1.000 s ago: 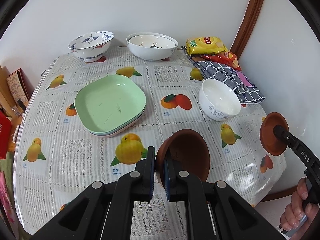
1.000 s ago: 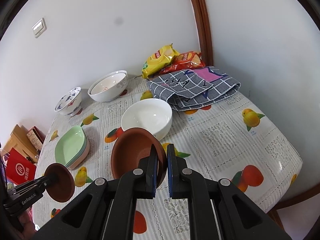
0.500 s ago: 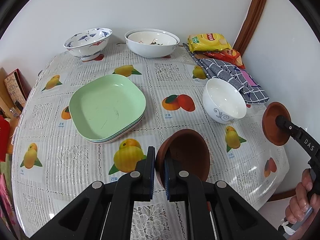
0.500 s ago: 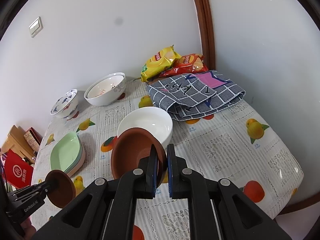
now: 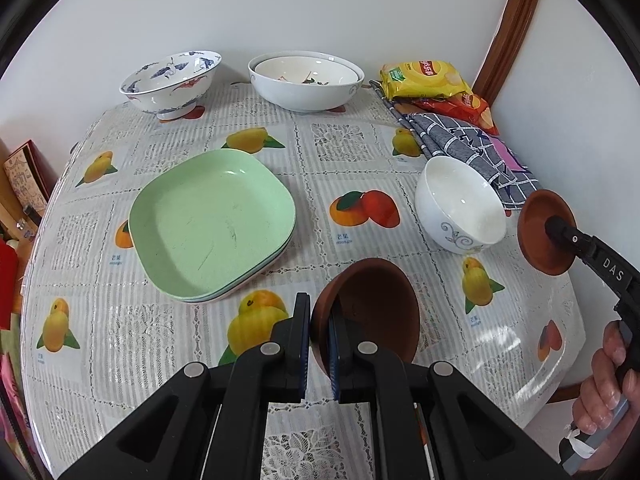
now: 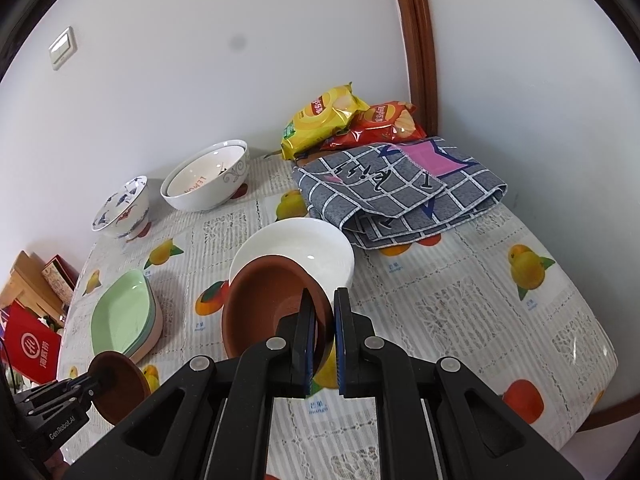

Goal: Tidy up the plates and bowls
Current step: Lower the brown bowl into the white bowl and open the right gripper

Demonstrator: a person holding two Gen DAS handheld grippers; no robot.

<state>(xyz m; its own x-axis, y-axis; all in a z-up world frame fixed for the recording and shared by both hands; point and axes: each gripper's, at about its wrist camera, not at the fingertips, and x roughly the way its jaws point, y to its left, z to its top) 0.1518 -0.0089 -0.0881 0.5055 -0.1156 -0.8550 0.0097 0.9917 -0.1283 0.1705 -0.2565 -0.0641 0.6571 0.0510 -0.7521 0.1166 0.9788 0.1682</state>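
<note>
Right gripper (image 6: pixel 322 336) carried brown bowl (image 6: pixel 268 300) nearer white bowl (image 6: pixel 304 248), rim clamped.

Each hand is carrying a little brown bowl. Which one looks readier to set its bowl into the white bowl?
Probably the right gripper: its brown bowl hangs right beside the white bowl, while the left gripper is farther off.
</note>
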